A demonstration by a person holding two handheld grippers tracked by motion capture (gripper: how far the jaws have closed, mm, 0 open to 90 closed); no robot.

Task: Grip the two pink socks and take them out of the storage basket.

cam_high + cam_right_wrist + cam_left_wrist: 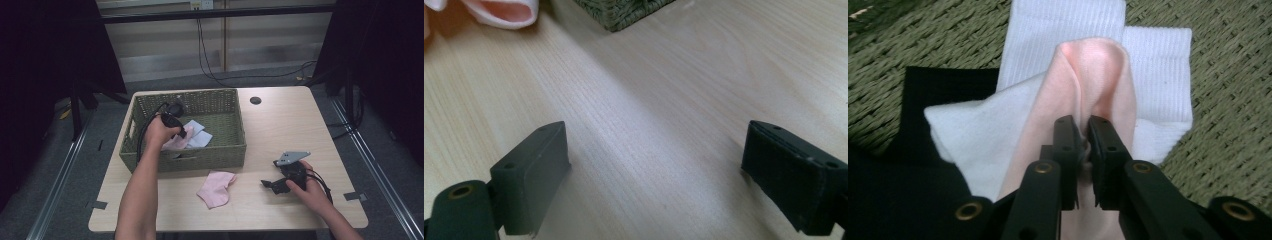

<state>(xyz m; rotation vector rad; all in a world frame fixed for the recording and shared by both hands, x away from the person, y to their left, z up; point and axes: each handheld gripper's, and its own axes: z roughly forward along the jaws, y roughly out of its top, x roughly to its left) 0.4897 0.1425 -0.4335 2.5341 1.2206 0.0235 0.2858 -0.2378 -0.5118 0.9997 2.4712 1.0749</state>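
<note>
- Two claws, two jobs right now: left claw [1081, 137] does the work inside the green wicker basket [227, 150], right claw [274, 185] waits on the desk [280, 120].
- Left claw is clamped tight on a fold of the pink sock [1093, 70]. Pads pinch a bunched ridge of fabric, which makes sense: a flat sock gives nothing to bite, a raised fold does.
- That pink sock lies in the basket, on top of a white sock [1158, 65], with a black cloth [898, 165] to one side. Grip sits on pink only as far as I can tell, so the white one should stay put if I lift.
- Left hand [159, 132] comes in over the basket's near wall, claw pointing down into it. Only way in past the high wall.
- Second pink sock [216, 189] lies flat on the desk, just outside the basket's front wall. Likely the mate; my guess is I'm pairing or sorting.
- Right claw is wide open, nothing between the pads [531, 175], bare desk underneath. It points toward the desk sock and the basket corner, well short of both. Reads as parked out of the left arm's way, ready to take the loose sock.
- Risk: thin fold may slip out on the lift.
</note>
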